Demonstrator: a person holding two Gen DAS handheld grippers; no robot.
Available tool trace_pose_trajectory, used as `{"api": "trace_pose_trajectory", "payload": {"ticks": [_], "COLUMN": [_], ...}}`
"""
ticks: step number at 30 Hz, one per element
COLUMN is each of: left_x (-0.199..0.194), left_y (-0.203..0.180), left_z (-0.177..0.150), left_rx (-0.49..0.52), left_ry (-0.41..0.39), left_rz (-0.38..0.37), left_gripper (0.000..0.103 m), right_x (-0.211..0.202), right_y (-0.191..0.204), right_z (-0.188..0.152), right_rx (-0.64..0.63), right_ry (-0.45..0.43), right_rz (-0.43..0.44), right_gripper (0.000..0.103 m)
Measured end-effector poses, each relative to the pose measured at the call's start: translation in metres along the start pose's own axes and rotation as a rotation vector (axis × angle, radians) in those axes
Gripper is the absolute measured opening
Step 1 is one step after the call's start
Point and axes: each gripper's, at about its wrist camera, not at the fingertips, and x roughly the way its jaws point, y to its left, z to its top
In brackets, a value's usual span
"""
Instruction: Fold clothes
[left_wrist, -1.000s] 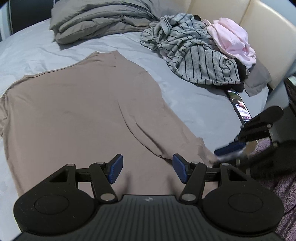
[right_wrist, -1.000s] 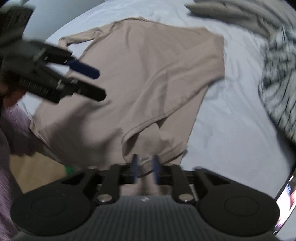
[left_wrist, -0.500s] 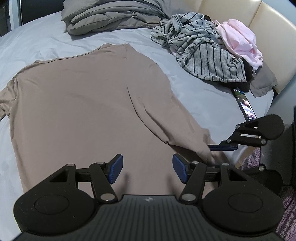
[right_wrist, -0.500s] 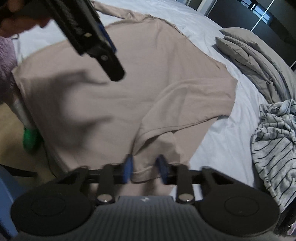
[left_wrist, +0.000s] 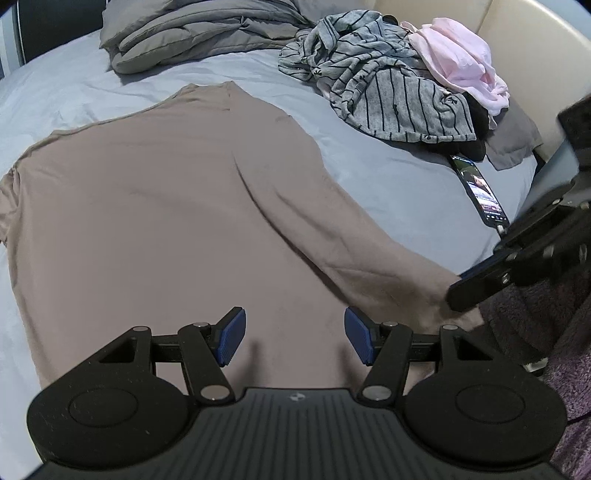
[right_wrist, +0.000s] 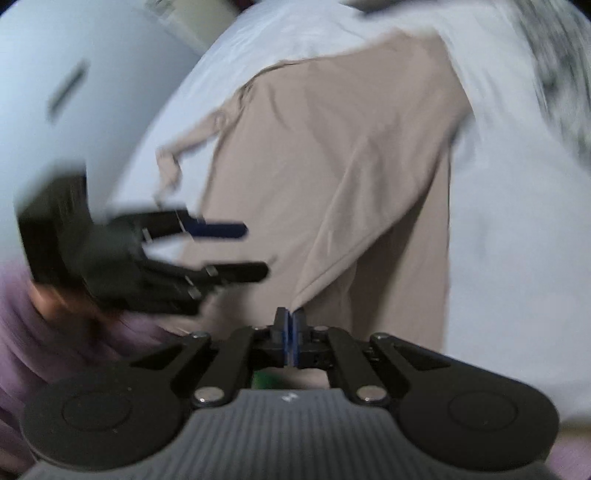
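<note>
A beige long-sleeved shirt (left_wrist: 166, 206) lies spread flat on the pale blue bed sheet (left_wrist: 399, 173). My left gripper (left_wrist: 294, 340) is open and empty, hovering over the shirt's near hem. My right gripper (right_wrist: 290, 334) is shut on the shirt's near corner (right_wrist: 306, 291) and lifts a fold of the cloth. It also shows at the right of the left wrist view (left_wrist: 476, 284), at the shirt's edge. The left gripper shows blurred in the right wrist view (right_wrist: 240, 251), open, over the shirt (right_wrist: 332, 147).
A grey striped garment (left_wrist: 391, 92) and a pink one (left_wrist: 458, 66) are piled at the back right by the cream headboard (left_wrist: 532, 48). A folded grey duvet (left_wrist: 192, 33) lies at the back. A phone (left_wrist: 480, 192) lies near the bed's right edge.
My right gripper has closed on the shirt's corner and pulled it up. The left gripper has stayed open over the hem, drawing back slightly.
</note>
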Motion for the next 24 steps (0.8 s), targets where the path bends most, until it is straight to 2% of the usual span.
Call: {"api": "trace_pose_trajectory", "payload": {"ticks": [2, 7, 12, 14, 16, 18, 21, 22, 24], "left_x": [0.0, 0.007, 0.024, 0.036, 0.049, 0.062, 0.066, 0.065, 0.062], "left_y": [0.0, -0.005, -0.024, -0.035, -0.045, -0.054, -0.062, -0.062, -0.062], "left_z": [-0.001, -0.003, -0.008, -0.012, -0.016, -0.02, -0.022, -0.02, -0.019], "left_rx": [-0.003, -0.005, -0.028, -0.037, -0.051, -0.051, -0.046, -0.05, -0.056], "left_ry": [0.003, 0.022, 0.07, 0.087, 0.118, 0.129, 0.098, 0.087, 0.069], "left_rz": [-0.012, -0.051, -0.124, -0.121, -0.128, -0.104, -0.077, -0.08, -0.096], "left_gripper": [0.058, 0.058, 0.058, 0.051, 0.034, 0.031, 0.026, 0.015, 0.0], "right_x": [-0.001, 0.015, 0.031, 0.031, 0.032, 0.034, 0.035, 0.036, 0.036], "right_y": [-0.015, -0.038, -0.041, -0.041, -0.042, -0.044, -0.047, -0.047, -0.049], "right_z": [-0.003, -0.014, -0.019, -0.019, -0.018, -0.019, -0.019, -0.018, -0.016], "right_rx": [0.084, 0.126, 0.118, 0.119, 0.12, 0.116, 0.113, 0.114, 0.117], "right_ry": [0.025, 0.115, 0.16, 0.159, 0.156, 0.156, 0.155, 0.152, 0.143], "right_rz": [-0.023, -0.197, -0.207, -0.209, -0.211, -0.215, -0.216, -0.216, -0.216], "right_gripper": [0.002, 0.002, 0.002, 0.003, 0.003, 0.003, 0.003, 0.003, 0.003]}}
